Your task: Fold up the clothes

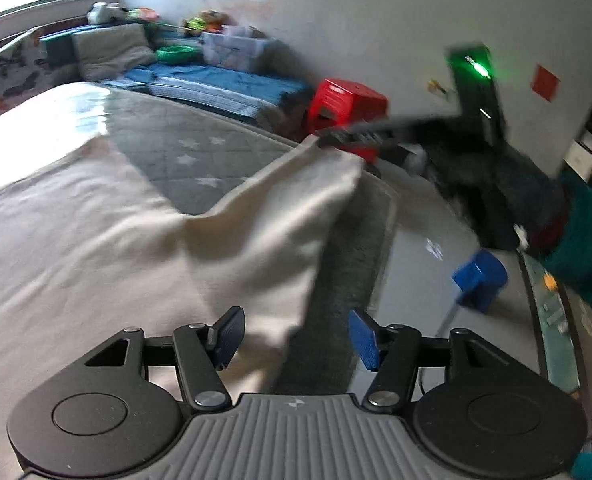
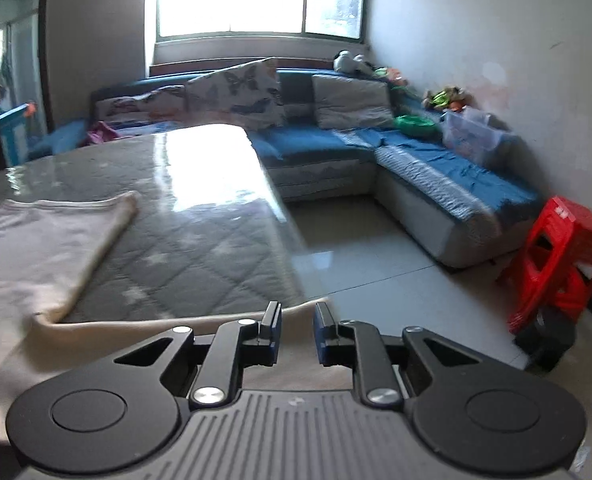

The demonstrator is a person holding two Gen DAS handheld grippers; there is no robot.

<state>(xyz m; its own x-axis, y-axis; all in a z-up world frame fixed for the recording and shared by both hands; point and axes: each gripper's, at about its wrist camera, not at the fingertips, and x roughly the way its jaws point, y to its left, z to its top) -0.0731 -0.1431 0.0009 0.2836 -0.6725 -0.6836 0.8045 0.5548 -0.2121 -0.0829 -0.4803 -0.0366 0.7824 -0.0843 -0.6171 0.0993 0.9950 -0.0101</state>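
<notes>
The right gripper [image 2: 297, 332] hovers at the near edge of the grey quilted table [image 2: 200, 248], its fingers set a narrow gap apart with a hem of the cream garment [image 2: 28, 256] lying between and beneath them; whether the pads touch the cloth cannot be told. The garment spreads over the table's near left part. Beyond the table's far end runs a blue sofa [image 2: 435, 160], and to the table's right stands a red stool [image 2: 555, 256].

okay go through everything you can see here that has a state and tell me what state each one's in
Left gripper: open, empty, above the garment.
Right gripper: shut on the cream garment's corner.
Cream garment: spread on the table, one corner lifted.
Table: quilted cover under a glossy top.
Red stool: upright on the floor.
</notes>
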